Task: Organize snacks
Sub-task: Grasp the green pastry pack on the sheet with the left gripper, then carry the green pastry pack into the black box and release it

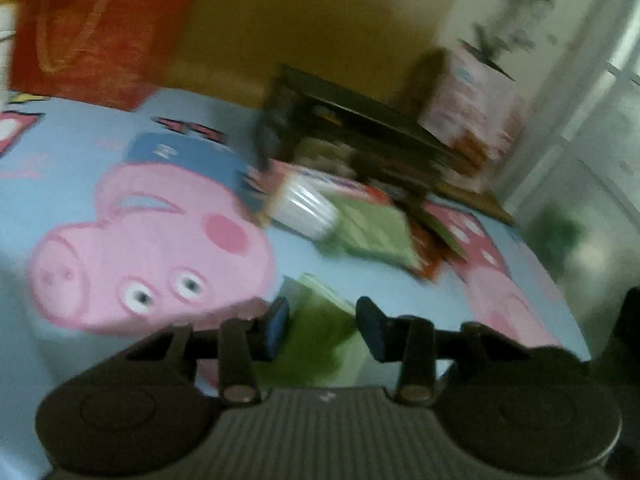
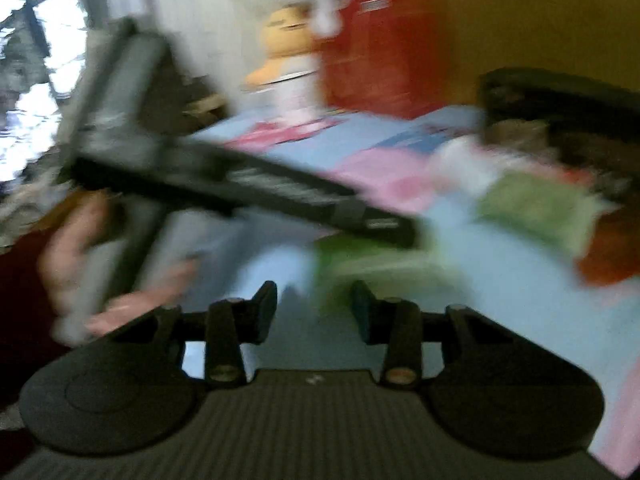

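- Green snack packet (image 1: 320, 332) lies on my pig-print cloth (image 1: 120, 200), just ahead of my left gripper (image 1: 322, 328), tongs spread, pinching nothing.
- Right gripper (image 2: 314, 308) likewise parted, empty.
- Behind: more packets (image 1: 372, 232), dark tray (image 1: 360, 128).

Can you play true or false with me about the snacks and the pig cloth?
1. The cloth has a pink pig on it. True.
2. The left claw is squeezing the green packet. False: its fingers stand apart, and the blur hides whether they touch the packet between them.
3. A red bag stands at the back of the table. True.
4. The snacks are all yellow. False: there is a green pouch, a white pack and an orange-red one.
5. The right claw grips a snack. False: it is open with nothing between its fingers.
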Tool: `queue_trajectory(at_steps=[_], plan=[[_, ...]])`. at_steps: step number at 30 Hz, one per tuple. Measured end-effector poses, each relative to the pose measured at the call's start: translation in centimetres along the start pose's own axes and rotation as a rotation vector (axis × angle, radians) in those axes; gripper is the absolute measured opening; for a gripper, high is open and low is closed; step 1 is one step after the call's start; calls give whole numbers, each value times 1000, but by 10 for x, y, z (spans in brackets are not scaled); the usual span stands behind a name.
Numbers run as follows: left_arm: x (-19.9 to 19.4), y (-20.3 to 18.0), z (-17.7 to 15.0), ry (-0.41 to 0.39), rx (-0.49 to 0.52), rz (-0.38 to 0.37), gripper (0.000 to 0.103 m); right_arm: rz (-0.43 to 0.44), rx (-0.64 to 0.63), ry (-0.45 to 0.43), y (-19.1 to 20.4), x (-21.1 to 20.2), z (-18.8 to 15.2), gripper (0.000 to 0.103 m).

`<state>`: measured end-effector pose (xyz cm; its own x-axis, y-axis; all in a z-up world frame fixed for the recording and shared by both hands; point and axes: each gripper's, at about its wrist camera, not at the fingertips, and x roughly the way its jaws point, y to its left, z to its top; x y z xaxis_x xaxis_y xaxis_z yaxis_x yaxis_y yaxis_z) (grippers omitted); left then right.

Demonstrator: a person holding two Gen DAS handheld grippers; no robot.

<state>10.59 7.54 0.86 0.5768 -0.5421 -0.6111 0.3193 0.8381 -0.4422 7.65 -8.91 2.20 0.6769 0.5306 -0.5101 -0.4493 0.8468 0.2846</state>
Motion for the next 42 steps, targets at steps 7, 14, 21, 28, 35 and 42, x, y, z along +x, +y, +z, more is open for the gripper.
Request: queue_trajectory(at_steps=[7,14,21,28,35,42], plan=[[-42,-5,-18,-70,62,16,43,-12,-83,-62,16,-45,-20,44],[-73,28,-45,-92,-190,-41,50,-114,-77,-100,-22,-53,-12,70],[-46,18,-47,-49,-203,-60,49,-126,-191,-6,-19,-14,-18,73],[-43,-8,-57,-25,-125,-36,44,-184,-187,-26,-6,-33,-33,49],[-30,-61,-82,57,-8,-131,44,-264,-96,-77,-3,-86,-81,47],[-7,-122,-104,170,151,-226,44,-378,23,-130,3,-140,-130,47]])
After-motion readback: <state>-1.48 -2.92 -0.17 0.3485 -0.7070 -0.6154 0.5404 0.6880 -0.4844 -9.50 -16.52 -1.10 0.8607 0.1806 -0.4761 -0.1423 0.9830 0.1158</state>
